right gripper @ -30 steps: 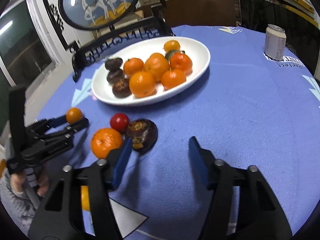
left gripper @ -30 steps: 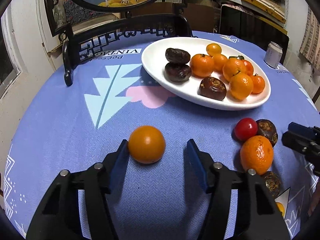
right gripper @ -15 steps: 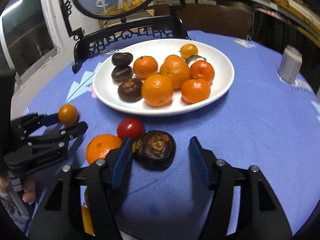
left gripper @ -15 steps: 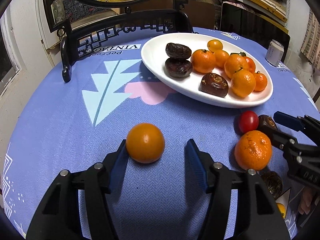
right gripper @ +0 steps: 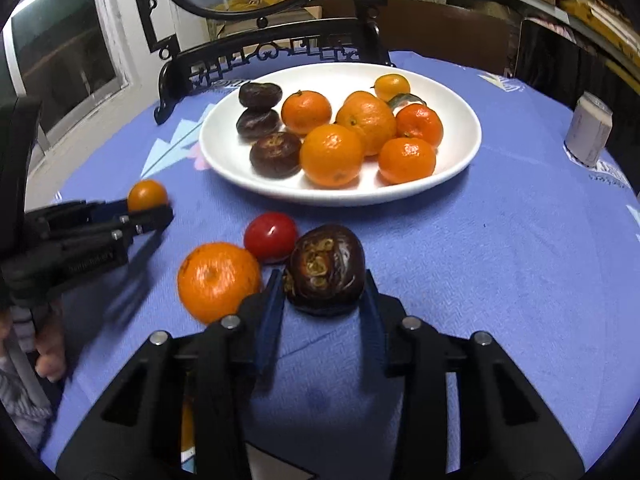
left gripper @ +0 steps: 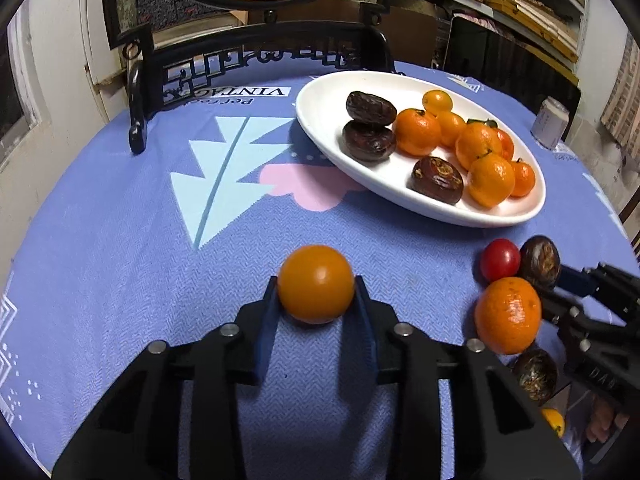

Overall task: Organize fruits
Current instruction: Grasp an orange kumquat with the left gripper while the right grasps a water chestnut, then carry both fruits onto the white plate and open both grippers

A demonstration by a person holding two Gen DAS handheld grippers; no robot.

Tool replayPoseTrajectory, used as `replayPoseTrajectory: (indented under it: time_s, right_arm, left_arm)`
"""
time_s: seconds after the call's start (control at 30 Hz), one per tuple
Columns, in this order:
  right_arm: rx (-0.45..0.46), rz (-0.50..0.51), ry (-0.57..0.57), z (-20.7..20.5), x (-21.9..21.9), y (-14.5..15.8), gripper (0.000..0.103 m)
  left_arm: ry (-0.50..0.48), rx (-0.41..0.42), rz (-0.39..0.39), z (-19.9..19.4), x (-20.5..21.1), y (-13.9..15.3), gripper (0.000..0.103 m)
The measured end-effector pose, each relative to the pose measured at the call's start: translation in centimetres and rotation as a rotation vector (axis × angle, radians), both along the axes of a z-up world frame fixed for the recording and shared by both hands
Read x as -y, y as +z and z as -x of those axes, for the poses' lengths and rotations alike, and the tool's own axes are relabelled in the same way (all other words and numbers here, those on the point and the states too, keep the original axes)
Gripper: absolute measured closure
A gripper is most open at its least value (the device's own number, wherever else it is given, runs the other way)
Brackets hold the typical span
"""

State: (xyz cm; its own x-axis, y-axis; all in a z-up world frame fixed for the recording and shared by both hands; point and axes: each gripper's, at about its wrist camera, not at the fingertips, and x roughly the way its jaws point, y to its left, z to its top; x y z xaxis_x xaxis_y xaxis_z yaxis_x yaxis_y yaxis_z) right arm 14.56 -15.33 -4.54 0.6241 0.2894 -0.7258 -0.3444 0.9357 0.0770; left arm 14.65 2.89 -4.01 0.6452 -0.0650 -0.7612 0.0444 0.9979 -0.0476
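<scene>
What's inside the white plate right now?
White plate holds three dark brown fruits on its left side, tangerines and a small smooth orange fruit at the back. A green leaf is partly hidden behind the tangerines.

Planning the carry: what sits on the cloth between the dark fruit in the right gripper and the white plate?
Right wrist view: only bare blue tablecloth lies between the dark fruit and the white plate; the red tomato sits just left of that line.

Clear: bare tablecloth [left gripper: 120, 264] left of white plate [left gripper: 320, 120] | Obstructed: mandarin [right gripper: 218, 280], cherry tomato [right gripper: 271, 236] crowded beside dark fruit [right gripper: 325, 268].
</scene>
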Motion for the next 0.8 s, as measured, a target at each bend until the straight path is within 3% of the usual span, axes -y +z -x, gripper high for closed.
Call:
replayPoseTrajectory:
  time_s: [0.2,0.37,0.57,0.8]
  right_arm:
    - [-0.008,-0.023,-0.016,0.2,0.8,-0.1,0.064]
    - [-0.012,-0.049,-0.036,0.6,1.9,0.5,0.065]
    - [0.071,-0.119,-0.077,2.0,4.0,3.6,0.065]
    - [0.166,-0.15,-0.142,-1.2,4.9,8.0,0.065]
  left_arm:
    - [-0.005,0.02,-0.013,0.4,0.4,0.2,0.068]
    - [-0.011,0.085,-0.031,1.4,0.8,1.7,0.068]
    - [-0.029,0.163,-0.051,2.1,2.1,3.9,0.068]
    - [-0.049,0.206,-0.052,-2.1,4.6,7.0,0.068]
